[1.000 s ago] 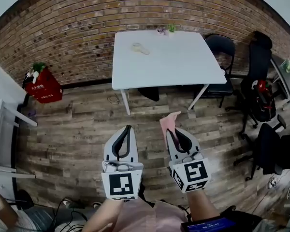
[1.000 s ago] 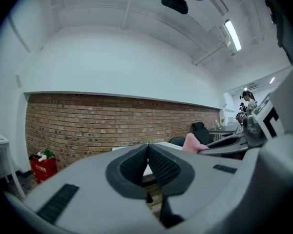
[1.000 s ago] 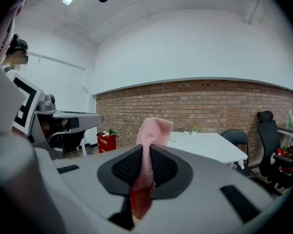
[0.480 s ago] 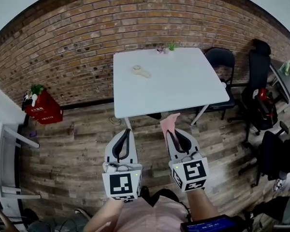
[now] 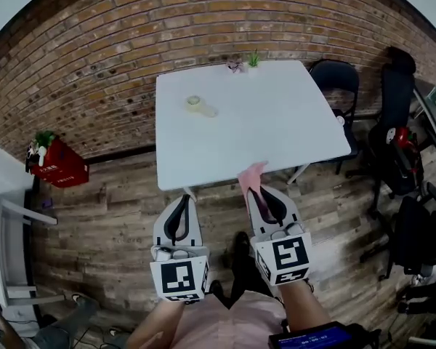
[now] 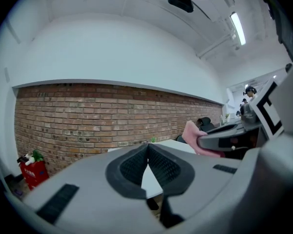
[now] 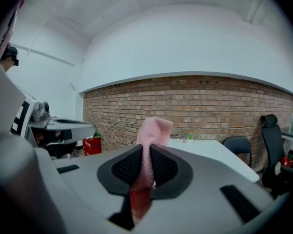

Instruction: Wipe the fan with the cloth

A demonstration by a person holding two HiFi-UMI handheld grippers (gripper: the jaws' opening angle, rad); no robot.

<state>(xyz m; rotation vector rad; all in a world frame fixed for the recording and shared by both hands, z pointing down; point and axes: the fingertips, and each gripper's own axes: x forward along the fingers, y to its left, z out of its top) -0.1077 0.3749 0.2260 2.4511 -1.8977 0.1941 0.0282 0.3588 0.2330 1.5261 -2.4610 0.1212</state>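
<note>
Cloth clamped in right claw, poking forward.

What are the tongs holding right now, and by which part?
The right tongs pinch the pink cloth partway along, one end poking past the tips. The left tongs are shut, empty.

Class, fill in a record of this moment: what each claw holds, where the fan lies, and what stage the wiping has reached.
Left claw: shut, empty
Right claw: shut on the pink cloth
Fan: lying on the white table, toward its far left corner, untouched
Stage: wiping not yet begun; cloth well apart from the fan
</note>
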